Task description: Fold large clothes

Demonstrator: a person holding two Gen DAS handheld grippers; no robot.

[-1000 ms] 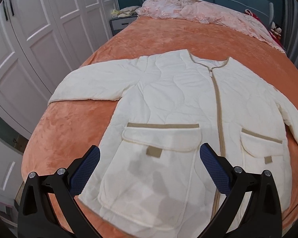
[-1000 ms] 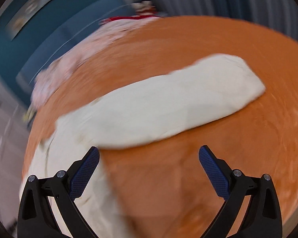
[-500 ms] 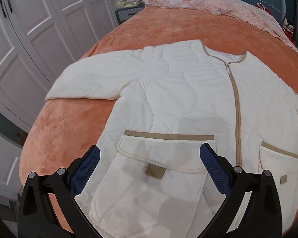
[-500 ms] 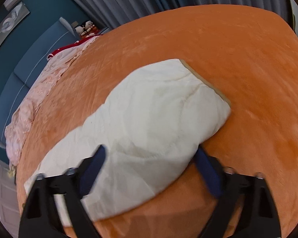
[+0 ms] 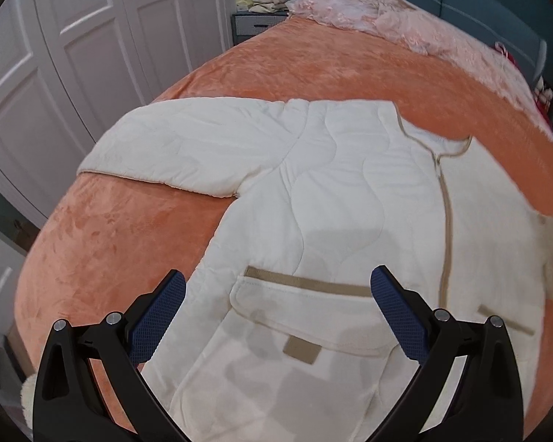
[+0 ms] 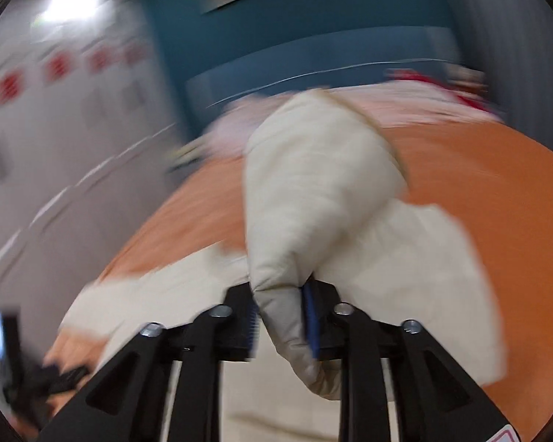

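A cream quilted jacket (image 5: 343, 199) lies front-up on the orange bed (image 5: 103, 243). My right gripper (image 6: 282, 326) is clamped on its sleeve (image 6: 313, 191), seemingly lifted, though blurred. I should carry it flat across the chest. My left gripper (image 5: 278, 316) hovers, fingers apart, over the pocket (image 5: 306, 335).

- The jacket (image 5: 335, 191) is cream white, quilted in wavy stitched lines, with tan trim along zipper, collar and pocket (image 5: 306, 331) flap.
- The bedspread (image 5: 136, 243) is plush orange.
- A crumpled blanket (image 5: 379, 14) by the headboard is pale pink.
- The wardrobe doors (image 5: 73, 55) are white, panelled.
- The left gripper (image 5: 278, 316) is black with dark blue textured pads.
- The wall (image 6: 284, 29) is teal.
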